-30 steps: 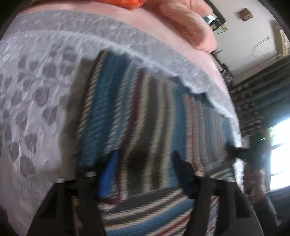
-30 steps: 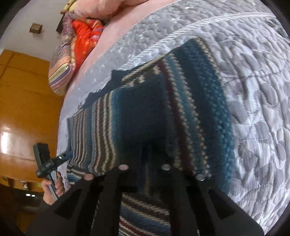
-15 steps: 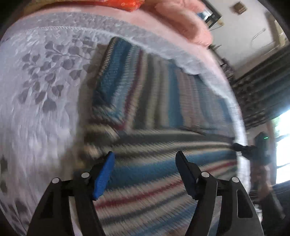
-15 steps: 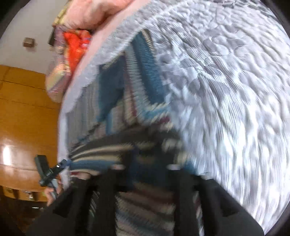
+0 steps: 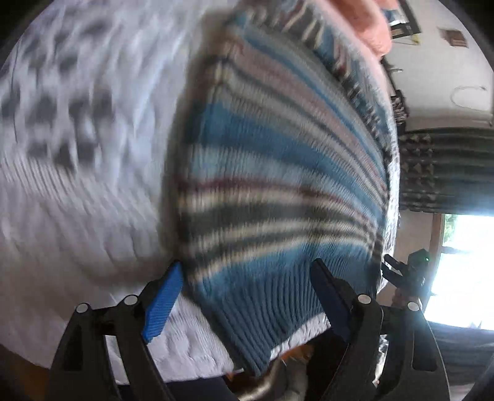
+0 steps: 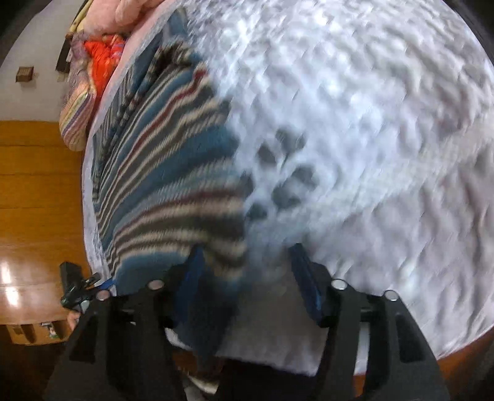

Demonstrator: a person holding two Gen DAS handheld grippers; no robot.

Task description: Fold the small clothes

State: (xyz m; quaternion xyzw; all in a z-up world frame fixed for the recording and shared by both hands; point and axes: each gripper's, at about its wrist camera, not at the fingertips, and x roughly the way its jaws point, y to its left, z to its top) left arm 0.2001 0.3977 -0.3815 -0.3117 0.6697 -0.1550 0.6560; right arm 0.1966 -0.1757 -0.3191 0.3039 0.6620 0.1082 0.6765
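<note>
A striped knit sweater [image 5: 278,185] in blue, cream, grey and maroon lies folded on the bed, its ribbed hem hanging a little over the near edge. My left gripper [image 5: 247,296] is open at that hem, one blue pad on either side of it and nothing pinched. In the right wrist view the sweater [image 6: 173,179] fills the left half. My right gripper [image 6: 247,274] is open at the sweater's near right corner, with its left finger against the cloth. Each view shows the other gripper small at the far side: the right gripper [image 5: 404,271] and the left gripper [image 6: 77,283]. Both views are motion-blurred.
The bed carries a pale grey quilt [image 6: 355,138] with a leaf pattern. Pink pillows [image 5: 367,21] and an orange cloth [image 6: 102,49] lie at the head. A wooden wardrobe [image 6: 34,185] stands on one side, dark curtains [image 5: 447,169] and a bright window [image 5: 463,262] on the other.
Both grippers have drawn back to the bed's near edge. The right gripper, shut on the sweater before, has opened and let go. The sweater's upper layer now lies folded down toward me.
</note>
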